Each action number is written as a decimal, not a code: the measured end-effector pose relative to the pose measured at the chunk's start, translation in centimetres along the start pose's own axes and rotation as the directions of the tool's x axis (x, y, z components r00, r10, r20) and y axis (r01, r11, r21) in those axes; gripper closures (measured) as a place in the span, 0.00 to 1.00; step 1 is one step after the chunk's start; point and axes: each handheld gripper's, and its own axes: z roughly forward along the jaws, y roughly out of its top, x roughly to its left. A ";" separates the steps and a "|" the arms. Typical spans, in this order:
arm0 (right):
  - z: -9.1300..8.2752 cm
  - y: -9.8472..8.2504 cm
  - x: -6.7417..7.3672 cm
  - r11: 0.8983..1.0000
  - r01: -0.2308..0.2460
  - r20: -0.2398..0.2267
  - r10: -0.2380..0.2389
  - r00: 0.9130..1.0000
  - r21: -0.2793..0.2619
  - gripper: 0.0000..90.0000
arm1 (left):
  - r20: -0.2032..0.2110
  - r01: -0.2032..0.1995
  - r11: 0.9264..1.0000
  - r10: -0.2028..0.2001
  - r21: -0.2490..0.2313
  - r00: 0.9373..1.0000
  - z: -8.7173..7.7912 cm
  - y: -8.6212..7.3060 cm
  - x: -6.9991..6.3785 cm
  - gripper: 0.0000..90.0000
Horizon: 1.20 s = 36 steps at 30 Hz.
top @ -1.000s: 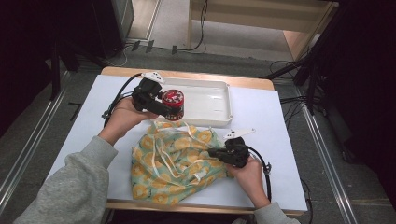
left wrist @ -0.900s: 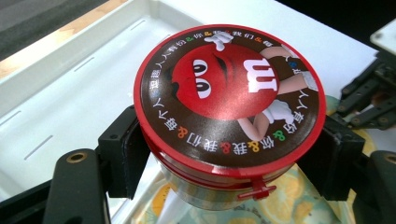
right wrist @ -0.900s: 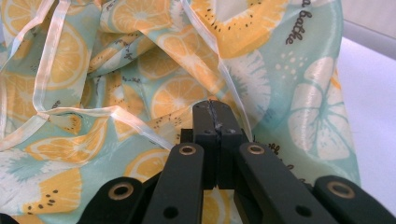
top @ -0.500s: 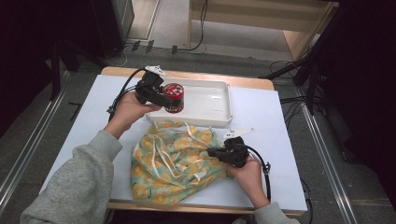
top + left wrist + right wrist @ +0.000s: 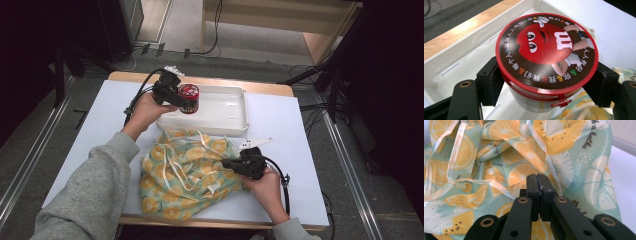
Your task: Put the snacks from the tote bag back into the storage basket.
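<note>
Candy tub [image 5: 546,62] clamped between left fingers [image 5: 489,82]; right fingers [image 5: 533,195] clenched on fruit-print bag [image 5: 499,157].

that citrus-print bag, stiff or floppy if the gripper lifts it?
Likely floppy: the bag lies crumpled in soft folds. Its thin ribbon ties trail loose and may snag. Probably slick; the right gripper pinches a thin fold.

Beyond the left gripper [image 5: 181,98] and the candy tub [image 5: 546,56] it grips, the white tray [image 5: 235,117] lies bare. Between that gripper and the right gripper [image 5: 230,163], the rumpled citrus-print bag [image 5: 185,172] covers the tabletop [image 5: 295,130]; right of it, bare tabletop.
</note>
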 end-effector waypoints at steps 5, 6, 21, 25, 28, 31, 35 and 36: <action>-0.1 0.0 0.0 1.000 0.000 0.001 0.000 1.000 -0.002 1.00 | -0.019 0.008 1.000 -0.008 0.001 1.000 1.6 0.1 0.6 0.29; -0.1 0.0 0.0 1.000 0.002 0.000 -0.002 1.000 -0.003 1.00 | -0.018 0.014 1.000 -0.014 -0.002 1.000 1.9 0.1 0.8 0.29; -0.2 -0.2 0.0 1.000 0.000 0.006 0.000 1.000 -0.001 1.00 | -0.044 0.059 0.998 -0.058 0.013 0.997 5.9 -0.7 2.0 0.29; -0.3 -0.2 0.0 1.000 0.000 0.006 0.000 1.000 -0.001 1.00 | -0.049 0.067 0.997 -0.065 0.032 0.997 7.1 -1.0 2.0 0.29; -0.3 -0.3 0.0 1.000 -0.008 0.003 0.008 1.000 -0.002 1.00 | -0.057 0.062 0.997 -0.060 0.036 0.997 7.6 -1.4 2.2 0.29; -0.3 -0.4 -0.1 1.000 -0.007 0.005 0.007 1.000 0.001 1.00 | -0.052 0.064 0.998 -0.063 0.022 0.997 8.0 -1.6 2.1 0.29; -0.3 -0.4 -0.1 1.000 -0.005 0.004 0.005 1.000 0.002 1.00 | -0.055 0.055 0.998 -0.053 0.035 0.997 8.4 -1.9 1.9 0.29; -0.3 -0.4 0.0 1.000 -0.004 0.005 0.004 1.000 0.002 1.00 | -0.060 0.044 0.998 -0.042 0.035 0.997 8.5 -2.0 1.8 0.29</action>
